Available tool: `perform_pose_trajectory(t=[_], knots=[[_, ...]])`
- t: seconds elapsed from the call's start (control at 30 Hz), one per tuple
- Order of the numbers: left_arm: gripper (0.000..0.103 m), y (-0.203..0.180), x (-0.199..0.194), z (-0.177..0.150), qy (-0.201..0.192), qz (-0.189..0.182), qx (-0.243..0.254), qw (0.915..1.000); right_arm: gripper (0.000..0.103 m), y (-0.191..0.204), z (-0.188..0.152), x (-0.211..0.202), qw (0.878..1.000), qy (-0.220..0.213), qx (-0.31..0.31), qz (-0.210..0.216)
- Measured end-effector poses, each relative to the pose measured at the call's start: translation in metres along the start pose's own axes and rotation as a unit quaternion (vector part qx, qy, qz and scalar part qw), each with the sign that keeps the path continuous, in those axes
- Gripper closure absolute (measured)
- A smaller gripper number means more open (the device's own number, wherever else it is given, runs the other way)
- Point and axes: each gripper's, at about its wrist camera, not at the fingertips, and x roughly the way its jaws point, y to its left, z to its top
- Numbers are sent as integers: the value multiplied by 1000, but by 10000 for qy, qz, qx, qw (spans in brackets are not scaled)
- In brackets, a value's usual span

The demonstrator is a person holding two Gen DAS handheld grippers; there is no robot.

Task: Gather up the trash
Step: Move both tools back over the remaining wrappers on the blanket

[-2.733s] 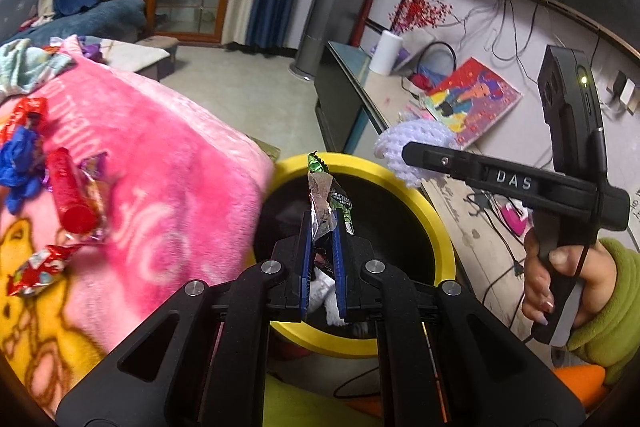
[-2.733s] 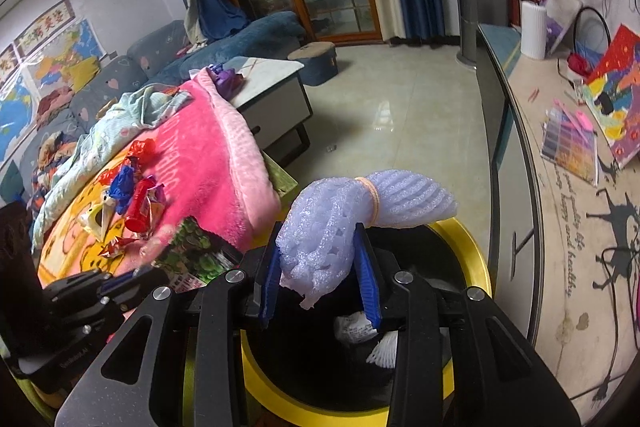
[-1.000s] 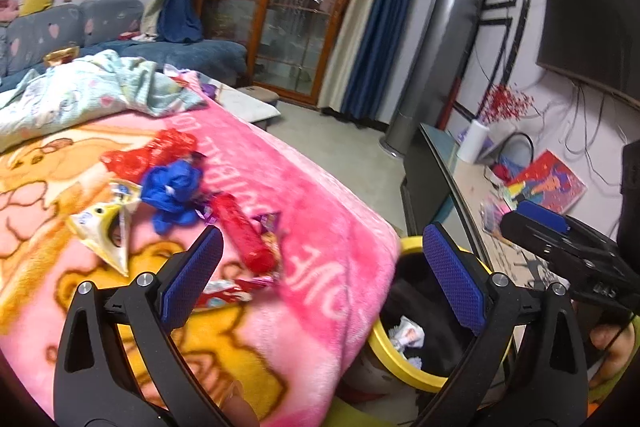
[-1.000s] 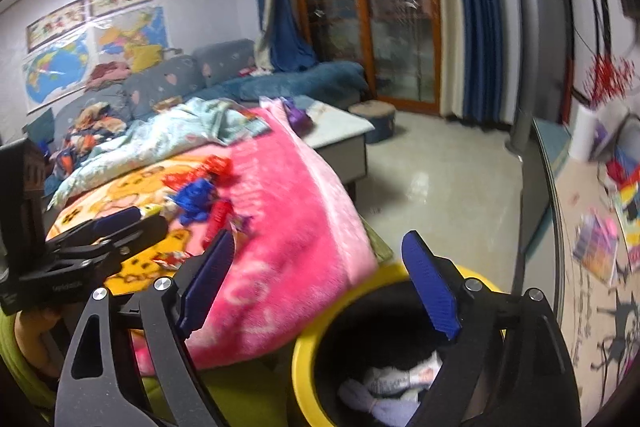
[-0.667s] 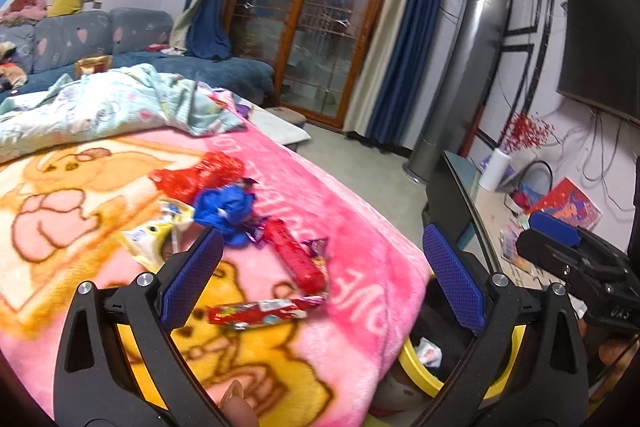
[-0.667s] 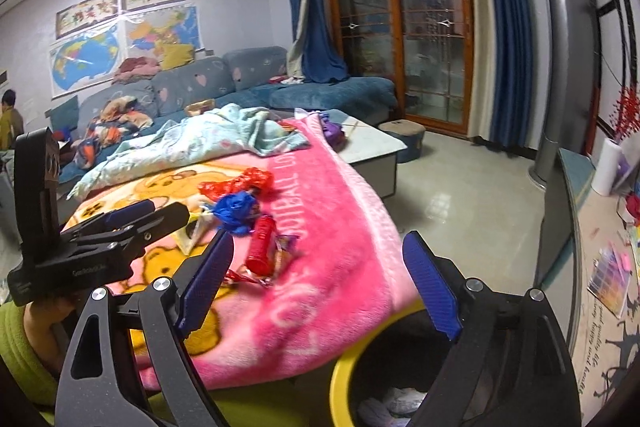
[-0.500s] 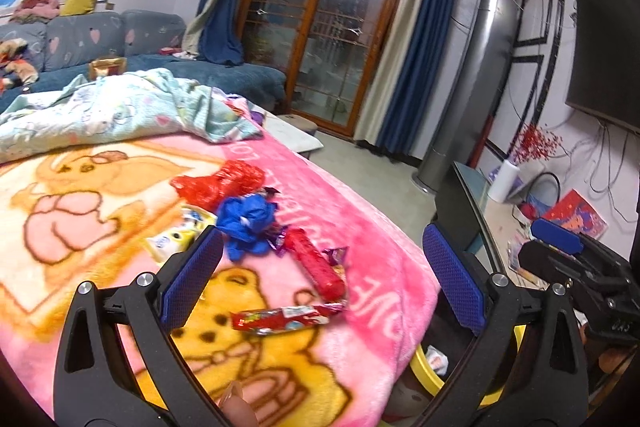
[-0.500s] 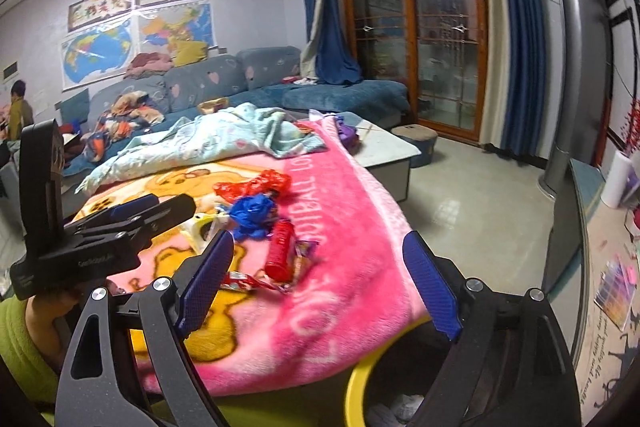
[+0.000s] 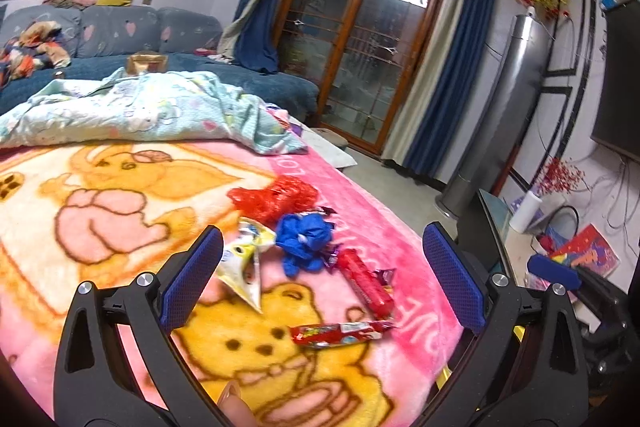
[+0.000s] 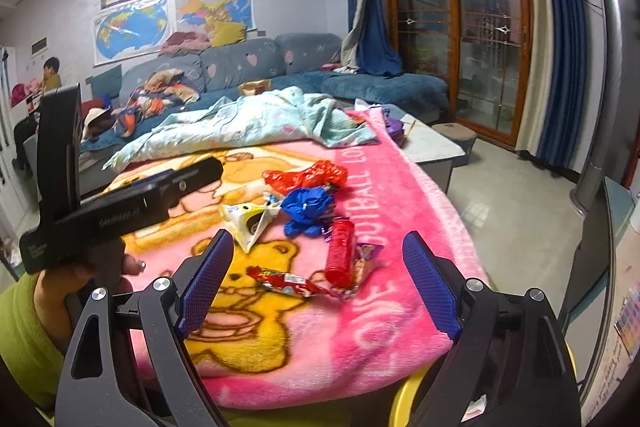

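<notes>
Both grippers, left (image 9: 320, 279) and right (image 10: 318, 281), spread empty over wrappers (image 9: 340, 334) on a blanket (image 9: 120, 227); soft pile could snag a pinch.

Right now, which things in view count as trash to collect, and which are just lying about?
Job:
red plastic bag
blue plastic bag
yellow-white snack wrapper
red tube
purple wrapper
red candy wrapper
yellow bin

Lying about:
pink blanket
pale green blanket
sofa
wall maps
</notes>
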Motion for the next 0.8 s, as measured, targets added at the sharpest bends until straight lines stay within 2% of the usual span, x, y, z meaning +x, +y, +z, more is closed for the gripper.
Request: perform_pose_trajectory(t=[0.37, 0.8], knots=[[11, 40, 2, 3, 31, 363, -338, 9988, 19, 15, -4, 29, 9988, 390, -206, 216], [13, 71, 21, -8, 408, 438, -652, 9961, 19, 26, -9, 77, 9930, 923, -558, 474]])
